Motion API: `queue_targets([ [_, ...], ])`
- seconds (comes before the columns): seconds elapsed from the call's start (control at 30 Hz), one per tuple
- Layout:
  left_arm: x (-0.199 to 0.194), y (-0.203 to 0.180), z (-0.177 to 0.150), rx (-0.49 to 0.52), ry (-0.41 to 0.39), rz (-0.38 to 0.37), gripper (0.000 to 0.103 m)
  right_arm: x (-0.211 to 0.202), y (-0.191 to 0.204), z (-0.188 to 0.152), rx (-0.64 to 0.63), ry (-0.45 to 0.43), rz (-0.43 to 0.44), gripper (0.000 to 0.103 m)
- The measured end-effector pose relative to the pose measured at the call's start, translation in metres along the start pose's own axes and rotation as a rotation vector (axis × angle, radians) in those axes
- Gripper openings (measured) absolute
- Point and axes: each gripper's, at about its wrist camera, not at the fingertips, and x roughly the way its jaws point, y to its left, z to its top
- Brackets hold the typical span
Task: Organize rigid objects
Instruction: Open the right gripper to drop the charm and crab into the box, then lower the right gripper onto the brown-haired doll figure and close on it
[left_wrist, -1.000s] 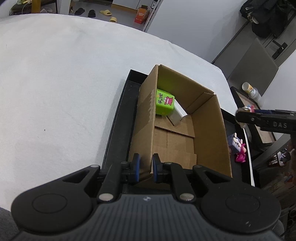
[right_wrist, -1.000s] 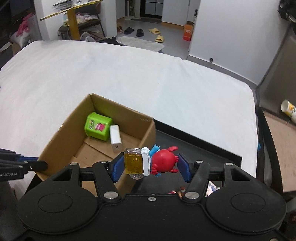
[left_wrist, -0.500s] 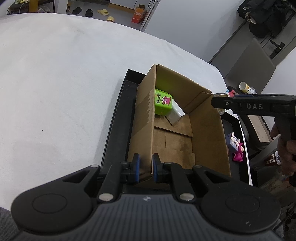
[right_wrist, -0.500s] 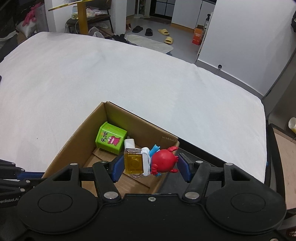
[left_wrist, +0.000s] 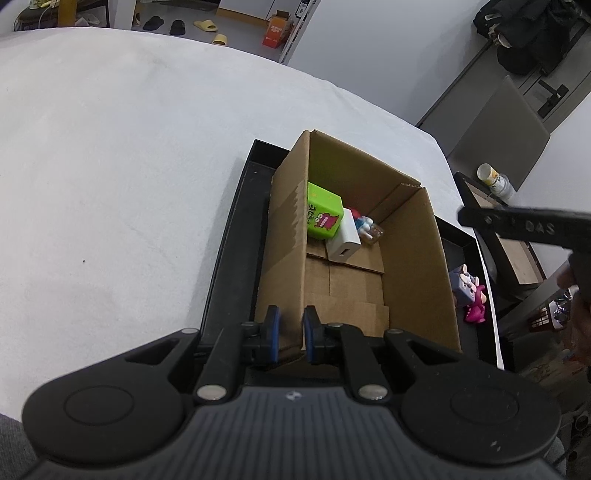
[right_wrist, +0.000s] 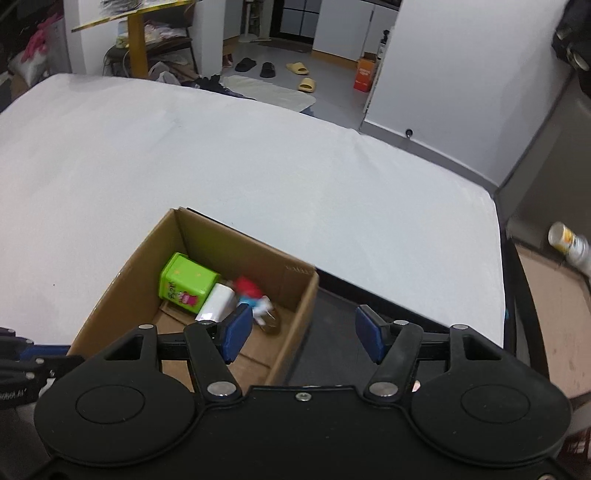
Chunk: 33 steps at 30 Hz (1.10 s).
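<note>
An open cardboard box (left_wrist: 417, 266) (right_wrist: 295, 306) stands in a black tray (left_wrist: 236, 243). Inside it lie a green cube (left_wrist: 323, 216) (right_wrist: 184, 282), a white charger block (left_wrist: 345, 240) (right_wrist: 218, 302) and a red and blue crab toy with an amber block (left_wrist: 365, 227) (right_wrist: 255, 295). My left gripper (left_wrist: 291, 334) is shut on the box's near left wall. My right gripper (right_wrist: 303, 332) is open and empty above the box's right wall; it shows as a dark bar in the left wrist view (left_wrist: 517, 225).
A blue-grey figure block (left_wrist: 463, 286) and a magenta toy (left_wrist: 476, 310) lie in the tray to the right of the box. The tray sits on a white cloth-covered table (right_wrist: 221, 166). A chair and a can (left_wrist: 493, 179) are beyond the table's right edge.
My right gripper opened and let go of the crab toy, which now lies inside the box next to the white charger. My left gripper kept its grip on the box wall.
</note>
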Motion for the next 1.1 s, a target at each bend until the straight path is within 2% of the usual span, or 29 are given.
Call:
queue_targets([
  [0.43,-0.002,-0.004,0.0,0.007,-0.004,0.018,0.012,-0.011,-0.047,-0.047,0.146,0.038,0.001,0.063],
  [0.8,-0.002,-0.001,0.001,-0.025,-0.009,0.016,0.012,-0.014,-0.079,-0.074,0.244,0.042,-0.003,0.07],
  [0.9,-0.003,-0.004,0.0,-0.012,-0.014,0.026,0.012,-0.011,-0.088,-0.083,0.281,0.049,-0.012,0.074],
  [1.1,-0.003,-0.006,-0.001,-0.005,-0.016,0.033,0.012,-0.001,-0.097,-0.099,0.343,0.064,0.005,0.076],
])
